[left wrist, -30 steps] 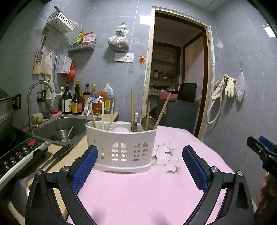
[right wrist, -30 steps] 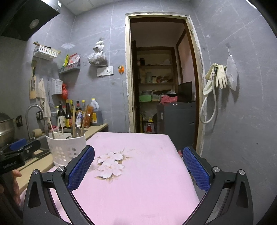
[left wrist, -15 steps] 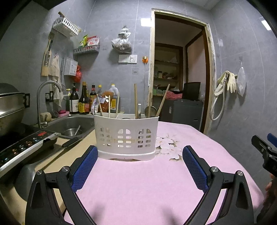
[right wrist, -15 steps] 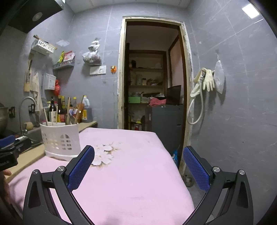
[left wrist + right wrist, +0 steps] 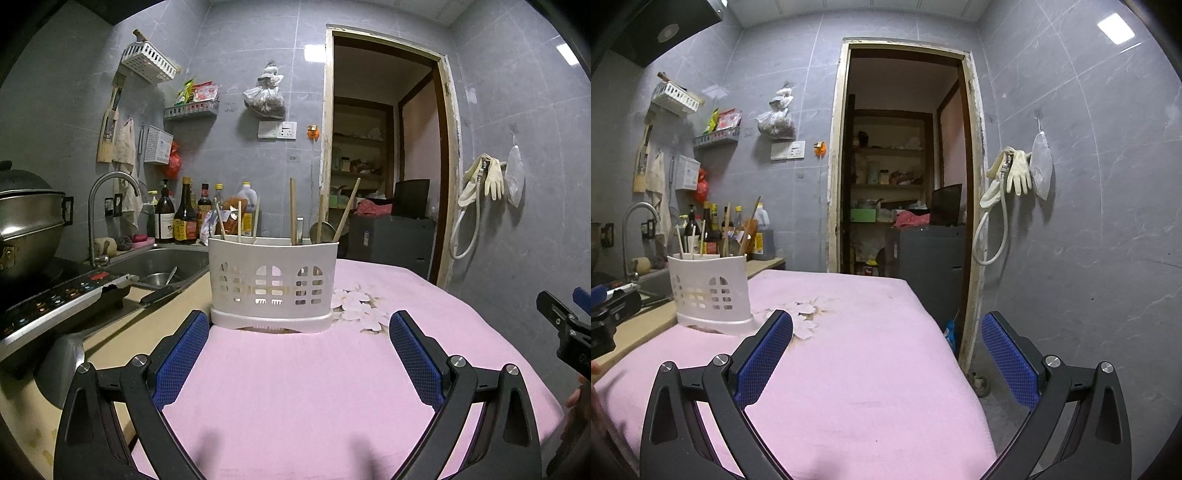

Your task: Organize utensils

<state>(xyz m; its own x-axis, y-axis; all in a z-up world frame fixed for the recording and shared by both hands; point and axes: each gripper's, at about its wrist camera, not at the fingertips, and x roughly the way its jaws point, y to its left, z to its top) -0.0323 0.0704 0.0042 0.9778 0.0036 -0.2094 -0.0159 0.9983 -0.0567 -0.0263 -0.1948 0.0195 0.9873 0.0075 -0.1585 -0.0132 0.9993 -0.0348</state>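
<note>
A white slotted utensil holder (image 5: 271, 286) stands upright on the pink floral cloth (image 5: 295, 384), with chopsticks (image 5: 293, 210) and a metal spoon (image 5: 320, 232) standing in it. My left gripper (image 5: 297, 354) is open and empty, low over the cloth just in front of the holder. My right gripper (image 5: 886, 358) is open and empty over the cloth; the holder (image 5: 709, 291) sits to its left. The right gripper also shows at the left wrist view's right edge (image 5: 565, 328).
Left of the cloth are a beige counter, an induction cooker (image 5: 55, 295), a steel pot (image 5: 26, 221), a sink (image 5: 166, 262) with a tap and sauce bottles (image 5: 184, 218). An open doorway (image 5: 905, 184) is behind. The table's right edge drops to the floor (image 5: 1008, 406).
Both grippers have dropped lower and levelled out, so the holder now appears side-on. Both stay open and empty. The holder has not moved.
</note>
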